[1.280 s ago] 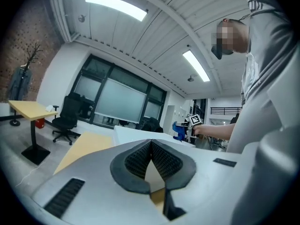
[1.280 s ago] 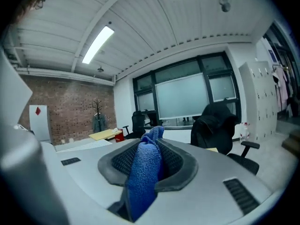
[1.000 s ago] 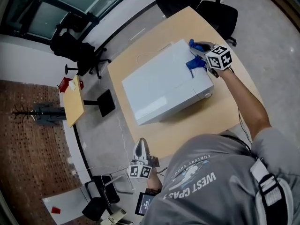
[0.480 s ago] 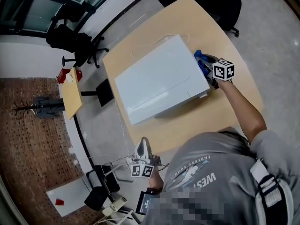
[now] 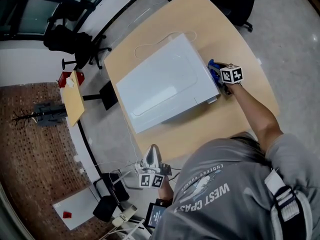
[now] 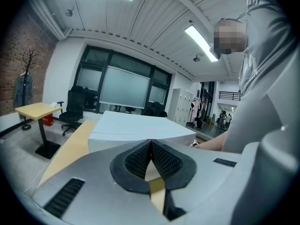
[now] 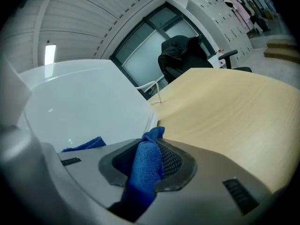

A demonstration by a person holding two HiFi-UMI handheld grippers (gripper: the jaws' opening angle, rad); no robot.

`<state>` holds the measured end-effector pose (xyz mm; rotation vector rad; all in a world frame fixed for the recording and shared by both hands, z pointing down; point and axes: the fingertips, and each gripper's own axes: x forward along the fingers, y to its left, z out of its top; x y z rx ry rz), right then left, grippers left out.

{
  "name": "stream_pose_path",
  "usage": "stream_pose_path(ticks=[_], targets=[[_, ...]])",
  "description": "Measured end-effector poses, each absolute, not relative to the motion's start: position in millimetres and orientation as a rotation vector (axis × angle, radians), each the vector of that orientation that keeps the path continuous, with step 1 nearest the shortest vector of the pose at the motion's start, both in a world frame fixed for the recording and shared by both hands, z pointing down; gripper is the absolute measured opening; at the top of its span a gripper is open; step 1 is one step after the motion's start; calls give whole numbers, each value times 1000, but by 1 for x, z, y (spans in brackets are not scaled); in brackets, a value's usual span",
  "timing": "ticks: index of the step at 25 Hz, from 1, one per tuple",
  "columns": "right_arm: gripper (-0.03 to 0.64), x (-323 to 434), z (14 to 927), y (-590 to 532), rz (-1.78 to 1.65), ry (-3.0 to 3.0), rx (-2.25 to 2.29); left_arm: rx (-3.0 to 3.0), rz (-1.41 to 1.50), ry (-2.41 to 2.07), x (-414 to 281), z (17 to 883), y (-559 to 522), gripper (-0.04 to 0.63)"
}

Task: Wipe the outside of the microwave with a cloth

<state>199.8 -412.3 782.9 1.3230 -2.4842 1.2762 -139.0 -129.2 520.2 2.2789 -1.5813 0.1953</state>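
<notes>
The blue cloth (image 7: 144,165) is soft, light microfibre. It will fold, bunch and drag rather than slide, so it needs a firm pinch on a gathered fold, with enough left free to lie flat on a panel. That is the hold now: the right tongs (image 7: 151,149) are closed narrow on a bunched fold. A tuft pokes out past the tips, and a loose tail lies against the white wall at their 9 o'clock. In the head view the cloth sits at the 3 o'clock side of the microwave (image 5: 162,86), low on its side wall and close to the desk (image 5: 245,54). The left tongs (image 6: 151,146) are fully closed on nothing. They hang off the desk's near edge at about 6 o'clock of the microwave, well apart from it.

The microwave looks heavy and rigid, with smooth glossy panels. I judge it will stay put under a wipe, though the cloth may skate over the gloss unless pressed flat. The side wall ends in a rounded corner just ahead of the right tips, and the seam where wall meets desk could catch the tail.

Bare desk from 1 to 5 o'clock of the microwave gives free sweep along this side. A thin white cable (image 7: 158,96) lies on the desk past the far corner. Office chairs (image 5: 235,1) stand beyond the desk's far edge at 1 o'clock, so the back face looks tighter to reach.
</notes>
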Motion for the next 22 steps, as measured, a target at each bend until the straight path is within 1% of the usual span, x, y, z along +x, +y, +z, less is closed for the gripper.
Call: stream_pose_path(ticks=[15,18,22], targets=[[98,197,778,-411,1360,-2497,1270,2292,187,-1571,-134,521,-136,23],[98,198,758,-417,1340,-2543,1256,2297,185,-1578,-134,518,-137,23],[98,197,701,-428,1289,-2685,1209,2325,178,-1588,-133,507,-141,23]])
